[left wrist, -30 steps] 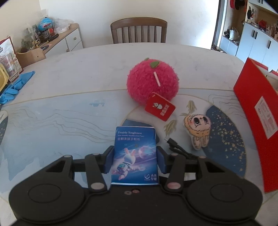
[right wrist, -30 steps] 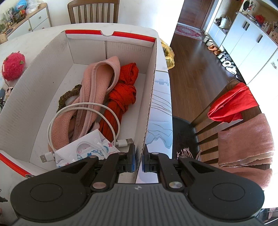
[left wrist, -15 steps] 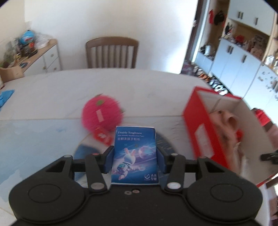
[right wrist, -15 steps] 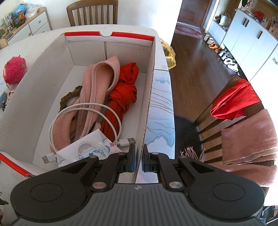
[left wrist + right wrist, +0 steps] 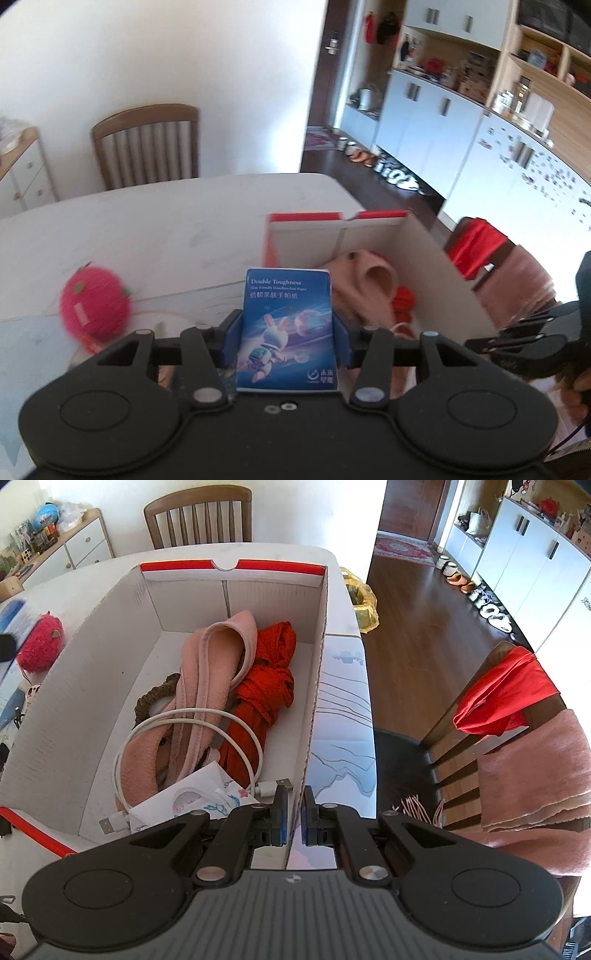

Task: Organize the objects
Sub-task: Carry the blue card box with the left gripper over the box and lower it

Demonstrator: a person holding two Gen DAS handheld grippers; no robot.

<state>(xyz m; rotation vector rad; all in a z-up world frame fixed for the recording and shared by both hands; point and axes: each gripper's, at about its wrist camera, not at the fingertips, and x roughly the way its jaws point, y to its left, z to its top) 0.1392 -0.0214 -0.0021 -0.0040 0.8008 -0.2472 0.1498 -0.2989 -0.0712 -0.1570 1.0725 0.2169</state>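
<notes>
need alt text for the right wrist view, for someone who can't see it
The right tongs pinch the near right wall of an open cardboard box on a table. Inside lie a pink cloth, a red cloth, a coiled white cable and a printed packet.

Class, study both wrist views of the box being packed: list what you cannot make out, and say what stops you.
- Left wrist view: the plush is motion-blurred, so its tag is unreadable.
- Left wrist view: the tissue pack hides the box's near contents.
- Right wrist view: the pink cloth and cable cover what lies beneath.
- Right wrist view: the hand-held gripper's body hides the box's near wall.
</notes>
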